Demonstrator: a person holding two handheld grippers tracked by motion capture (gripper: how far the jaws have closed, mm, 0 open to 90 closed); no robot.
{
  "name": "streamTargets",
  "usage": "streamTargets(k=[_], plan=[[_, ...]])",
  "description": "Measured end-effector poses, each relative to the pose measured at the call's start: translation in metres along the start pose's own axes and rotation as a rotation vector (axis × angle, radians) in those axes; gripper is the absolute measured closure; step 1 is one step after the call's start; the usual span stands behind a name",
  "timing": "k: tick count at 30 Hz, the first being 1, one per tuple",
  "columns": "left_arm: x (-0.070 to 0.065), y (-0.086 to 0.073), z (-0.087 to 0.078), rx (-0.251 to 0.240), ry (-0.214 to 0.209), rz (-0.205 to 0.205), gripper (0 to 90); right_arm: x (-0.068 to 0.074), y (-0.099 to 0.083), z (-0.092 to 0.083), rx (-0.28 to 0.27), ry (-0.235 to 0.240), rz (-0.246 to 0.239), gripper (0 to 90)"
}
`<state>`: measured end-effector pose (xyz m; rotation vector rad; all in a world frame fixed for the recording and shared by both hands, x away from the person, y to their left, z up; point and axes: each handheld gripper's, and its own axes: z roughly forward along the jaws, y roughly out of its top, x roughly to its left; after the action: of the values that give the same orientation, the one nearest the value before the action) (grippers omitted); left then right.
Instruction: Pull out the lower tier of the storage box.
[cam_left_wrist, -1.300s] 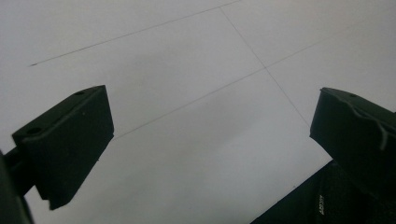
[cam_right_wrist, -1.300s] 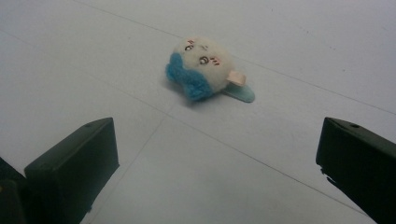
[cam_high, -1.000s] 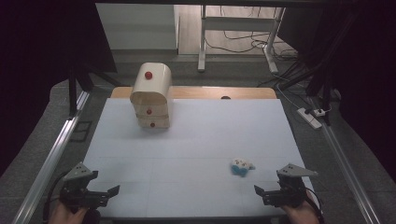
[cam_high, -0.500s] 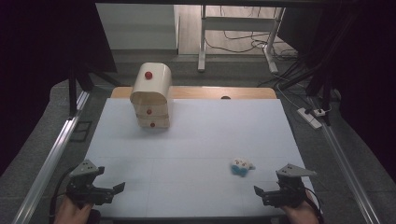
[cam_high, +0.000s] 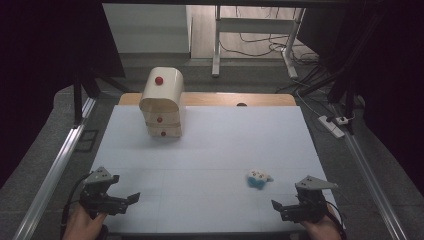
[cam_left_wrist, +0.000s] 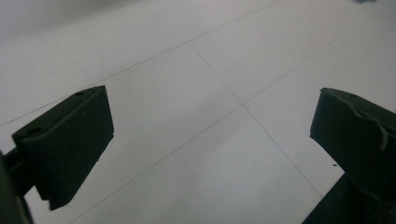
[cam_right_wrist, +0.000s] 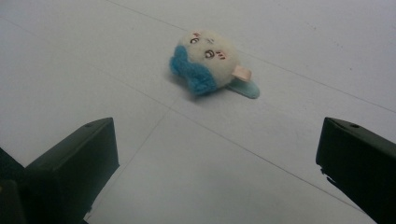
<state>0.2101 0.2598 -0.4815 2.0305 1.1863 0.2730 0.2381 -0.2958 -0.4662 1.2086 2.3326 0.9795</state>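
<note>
A small cream and blue plush toy (cam_high: 258, 178) lies on the white table top (cam_high: 210, 145) at the front right; the right gripper view has the toy (cam_right_wrist: 209, 61) a short way ahead of the jaws. My right gripper (cam_high: 278, 207) rests near the front edge, just right of the toy, open and empty. At the front left my left gripper (cam_high: 131, 201) is open too, with bare table between its jaws. A cream wooden drawer cabinet (cam_high: 161, 102) with red knobs stands at the back left, its drawers closed.
A wooden strip (cam_high: 225, 99) runs along the table's far edge. Metal rails (cam_high: 52, 172) flank both sides. A power strip (cam_high: 332, 125) and cables lie on the floor at the right, and a desk frame (cam_high: 250, 30) stands behind.
My left gripper has moved right and slightly forward over the table's front edge. The right gripper and the toy have stayed put.
</note>
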Motion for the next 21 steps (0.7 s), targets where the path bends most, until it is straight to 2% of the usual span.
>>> streamTargets(k=[6,12,21], plan=[[0.002,0.005,0.005,0.01,-0.007,0.005,0.0,0.0,0.0,0.0,0.003,0.001,0.0,0.0],[0.003,0.012,0.011,0.001,0.003,0.025,0.0,0.0,0.0,0.0,0.004,0.005,0.0,0.0],[0.007,0.021,0.02,-0.037,-0.002,0.012,0.0,0.0,0.0,0.001,0.007,0.008,-0.002,0.0]])
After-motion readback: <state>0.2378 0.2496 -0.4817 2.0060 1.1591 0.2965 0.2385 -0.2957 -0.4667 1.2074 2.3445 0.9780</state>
